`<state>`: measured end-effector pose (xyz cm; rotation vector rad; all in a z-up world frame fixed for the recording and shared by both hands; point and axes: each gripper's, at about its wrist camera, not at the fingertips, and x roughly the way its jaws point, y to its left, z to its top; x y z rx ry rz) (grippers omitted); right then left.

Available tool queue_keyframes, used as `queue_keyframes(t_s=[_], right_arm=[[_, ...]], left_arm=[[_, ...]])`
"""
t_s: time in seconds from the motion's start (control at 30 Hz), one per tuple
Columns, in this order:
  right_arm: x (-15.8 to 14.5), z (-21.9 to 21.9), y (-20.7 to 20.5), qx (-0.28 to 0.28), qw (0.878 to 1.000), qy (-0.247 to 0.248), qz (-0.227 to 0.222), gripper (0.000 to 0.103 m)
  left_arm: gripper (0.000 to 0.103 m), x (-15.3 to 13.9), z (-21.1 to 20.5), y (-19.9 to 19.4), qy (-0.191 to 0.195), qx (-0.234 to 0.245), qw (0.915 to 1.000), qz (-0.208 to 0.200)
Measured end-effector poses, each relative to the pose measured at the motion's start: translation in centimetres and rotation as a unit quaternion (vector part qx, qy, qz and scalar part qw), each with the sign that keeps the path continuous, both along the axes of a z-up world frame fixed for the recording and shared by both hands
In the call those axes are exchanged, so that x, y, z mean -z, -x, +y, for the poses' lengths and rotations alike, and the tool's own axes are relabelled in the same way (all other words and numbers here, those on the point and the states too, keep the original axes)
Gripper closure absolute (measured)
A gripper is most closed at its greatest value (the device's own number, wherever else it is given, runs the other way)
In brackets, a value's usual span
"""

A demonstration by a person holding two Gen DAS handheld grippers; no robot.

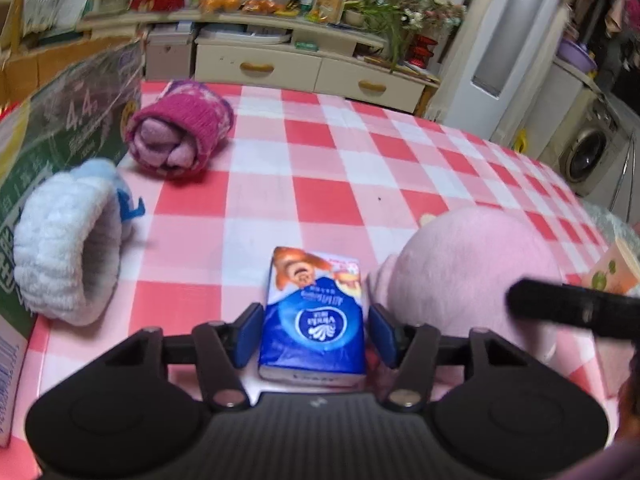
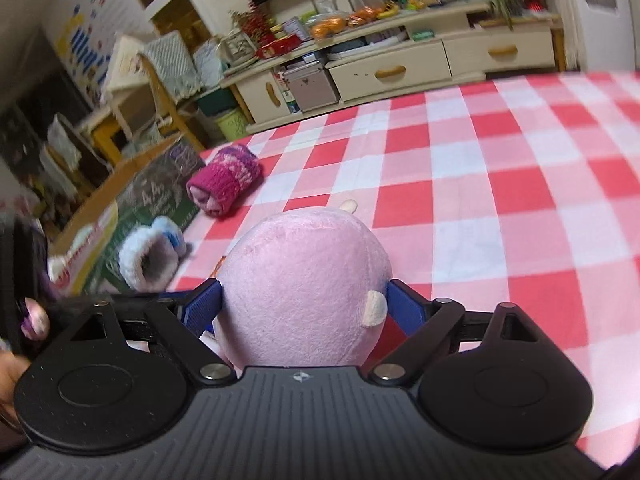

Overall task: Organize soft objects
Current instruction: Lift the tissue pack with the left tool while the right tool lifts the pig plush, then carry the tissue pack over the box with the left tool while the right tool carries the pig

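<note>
Beyond checked tablecloth [image 1: 360,168], cluttered cabinet [image 1: 312,68]

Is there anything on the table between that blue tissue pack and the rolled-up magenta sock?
No. Between the tissue pack and the magenta sock roll only bare checked tablecloth shows, clearest in the left wrist view.

The green carton [image 1: 68,132] reads "4.4"; the tissue pack's [image 1: 314,320] print is illegible.
</note>
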<state>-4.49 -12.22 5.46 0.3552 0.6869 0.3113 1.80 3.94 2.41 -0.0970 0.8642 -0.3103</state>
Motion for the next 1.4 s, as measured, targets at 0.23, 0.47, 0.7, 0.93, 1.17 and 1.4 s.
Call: queue_keyframes(t_s=[0.23,0.47,0.7,0.93,1.17,1.4], right_arm=[[0.9,-1.1,0.2,0.014,0.998,-0.057,0.014,0.0],[-0.2,0.3,1.3,-0.001,0.999,-0.035,-0.001,0.0],[-2.0,0.7,1.7,0.007,0.999,-0.027,-0.04,0.0],[-4.2,1.5,2.1,0.019,0.997,-0.028,-0.073,0.0],[-6.2,3.3,1.5,0.012,0.995,-0.022,-0.095,0.001],[-8.0,6.4,-0.1,-0.013,0.992,-0.018,-0.121,0.002]], left_arm=[[0.051,-0.1,-0.5,0.0,-0.015,0.001,0.9998,-0.012],[0.053,-0.5,-0.1,0.3,-0.006,-0.01,0.9998,-0.017],[0.053,-2.2,0.7,0.8,0.018,-0.012,0.9991,-0.036],[0.053,-4.9,2.0,1.1,0.042,-0.018,0.9964,-0.072],[0.053,-7.2,4.0,1.3,0.053,-0.03,0.9923,-0.108],[0.053,-9.5,7.4,1.3,0.072,-0.068,0.9847,-0.143]])
